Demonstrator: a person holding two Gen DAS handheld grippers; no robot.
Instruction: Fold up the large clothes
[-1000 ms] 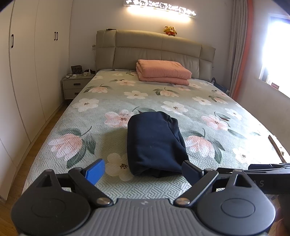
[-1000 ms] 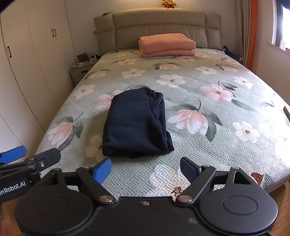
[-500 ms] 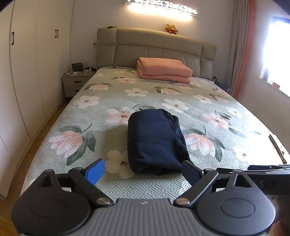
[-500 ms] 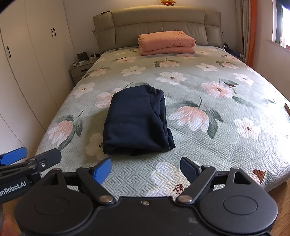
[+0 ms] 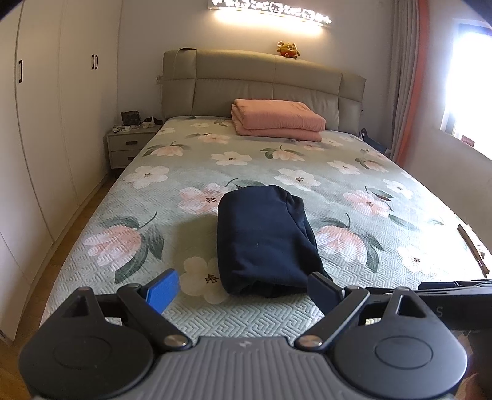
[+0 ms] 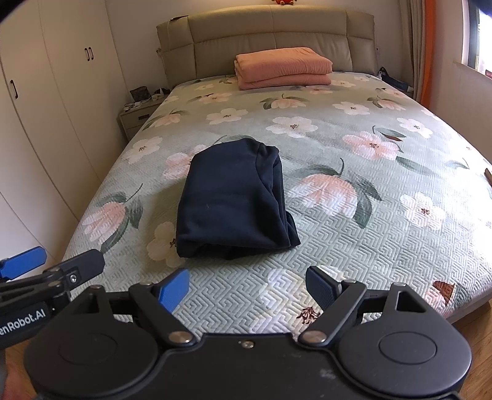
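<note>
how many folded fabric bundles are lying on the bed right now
2: a navy folded garment near the foot of the bed, and a folded pink blanket by the headboard. None appear hidden.

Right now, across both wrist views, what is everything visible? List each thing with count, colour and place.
folded garment: one, navy, on the bed near its foot
bed: one, green floral cover, beige padded headboard
folded blanket: one, pink, at the head of the bed
plush toy: one, orange-brown, on top of the headboard
nightstand: one, pale, left of the bed, small clutter on top
wardrobe: white doors, along the left wall
wall light: one, lit, above the headboard
curtain: grey and orange, by the window
left gripper: open, empty
right gripper: open, empty
</note>
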